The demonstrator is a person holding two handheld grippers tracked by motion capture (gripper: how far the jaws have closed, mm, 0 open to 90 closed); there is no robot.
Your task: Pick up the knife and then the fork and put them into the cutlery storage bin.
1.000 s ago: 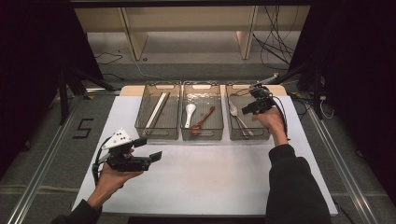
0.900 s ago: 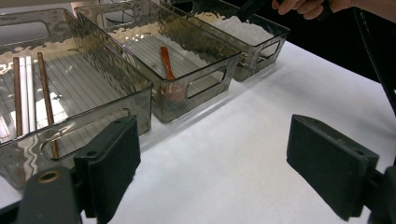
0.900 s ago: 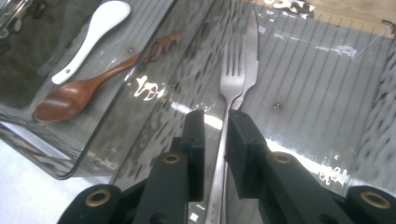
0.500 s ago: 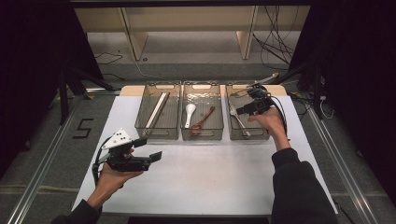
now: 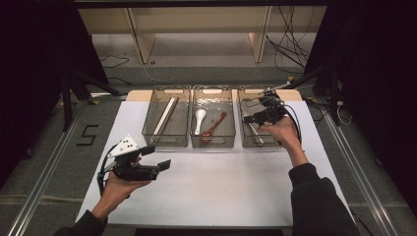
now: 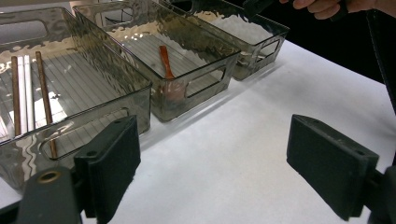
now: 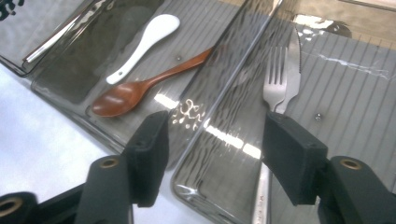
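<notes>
Three smoky clear bins stand in a row at the far side of the white table (image 5: 221, 182). The left bin (image 5: 166, 89) holds chopsticks (image 5: 164, 115). A white spoon (image 5: 199, 119) and a brown wooden spoon (image 5: 212, 128) lie in the middle bin (image 5: 212, 89). In the right bin (image 5: 248, 90) lie a fork (image 7: 275, 79) and a knife (image 7: 295, 70). My right gripper (image 5: 252, 117) hovers over that bin. Its jaws have just been opening and stand open with nothing between them (image 7: 215, 154). My left gripper (image 5: 156, 157) rests open above the near-left table, empty (image 6: 215, 163).
Cables (image 5: 290, 44) trail on the floor behind the table and beside the right bin. A wooden shelf frame (image 5: 196, 24) stands farther back. A "5" mark (image 5: 87, 135) lies on the floor at the left. Metal rails (image 5: 44, 172) run along both table sides.
The right gripper has drifted a little nearer and leftward over the right bin. The left gripper has stayed where it was.
</notes>
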